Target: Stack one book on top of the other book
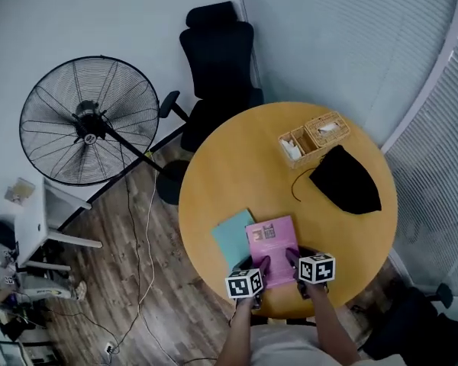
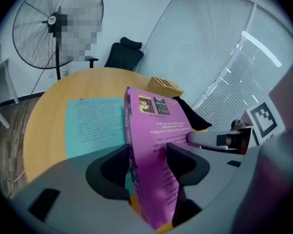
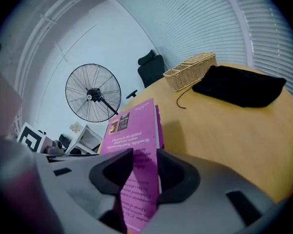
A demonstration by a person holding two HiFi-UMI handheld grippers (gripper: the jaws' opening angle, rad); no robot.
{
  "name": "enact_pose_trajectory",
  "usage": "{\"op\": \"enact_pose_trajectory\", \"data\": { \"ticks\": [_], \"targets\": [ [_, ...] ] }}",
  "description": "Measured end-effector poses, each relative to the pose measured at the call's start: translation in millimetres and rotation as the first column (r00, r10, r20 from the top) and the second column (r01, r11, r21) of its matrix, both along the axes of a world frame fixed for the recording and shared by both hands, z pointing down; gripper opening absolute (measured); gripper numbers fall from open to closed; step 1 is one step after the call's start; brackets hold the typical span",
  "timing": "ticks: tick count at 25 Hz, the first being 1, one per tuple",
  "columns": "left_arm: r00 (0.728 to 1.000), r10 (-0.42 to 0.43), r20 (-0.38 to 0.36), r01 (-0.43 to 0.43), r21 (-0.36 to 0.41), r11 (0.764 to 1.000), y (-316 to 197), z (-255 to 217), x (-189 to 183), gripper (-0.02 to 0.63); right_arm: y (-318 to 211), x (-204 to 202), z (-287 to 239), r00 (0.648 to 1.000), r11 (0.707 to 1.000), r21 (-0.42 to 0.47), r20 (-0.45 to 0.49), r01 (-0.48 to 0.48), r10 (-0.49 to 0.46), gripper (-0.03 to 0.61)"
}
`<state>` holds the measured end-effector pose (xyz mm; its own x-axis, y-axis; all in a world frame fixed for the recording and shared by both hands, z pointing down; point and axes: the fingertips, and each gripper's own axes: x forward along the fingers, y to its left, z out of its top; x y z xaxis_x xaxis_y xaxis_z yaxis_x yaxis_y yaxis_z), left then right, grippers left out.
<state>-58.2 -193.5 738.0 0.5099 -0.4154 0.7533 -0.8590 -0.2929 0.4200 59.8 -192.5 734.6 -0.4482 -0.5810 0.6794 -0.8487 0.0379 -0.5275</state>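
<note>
The round yellow tabletop (image 1: 237,151) is the biggest thing here. Far across it lie a black bag (image 1: 347,180) and a woven basket (image 1: 314,137). Close to the person, the blue-green book (image 1: 230,236) lies flat on the wood. The pink book (image 1: 273,241) is just beside it on the right, and its left edge seems to lap over the blue-green one a little.

The left claw (image 2: 146,160) pinches the pink book at its near edge. The right claw (image 3: 144,165) pinches the same edge further along. Each claw squeezes the book from both sides.

I think the step in hand is carrying the pink book over to the other book. Next it needs to go sideways until it is right above the blue-green book. Then it goes down flat with the edges matching, and both claws let go.
</note>
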Motion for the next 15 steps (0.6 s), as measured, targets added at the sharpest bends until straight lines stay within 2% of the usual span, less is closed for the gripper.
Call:
{"op": "enact_pose_trajectory", "data": {
  "ticks": [6, 15],
  "targets": [
    [0.996, -0.091, 0.005, 0.091, 0.006, 0.996, -8.1, -9.3, -40.8, 0.256, -25.5, -41.5, -9.2, 0.994, 0.994, 0.006, 0.0, 0.114, -0.114, 0.158],
    [0.98, -0.196, 0.015, 0.197, -0.014, 0.98, -19.3, -5.4, -84.8, 0.256, -53.6, -89.4, -5.7, 0.974, 0.974, -0.015, 0.001, 0.227, -0.227, 0.158]
  ]
}}
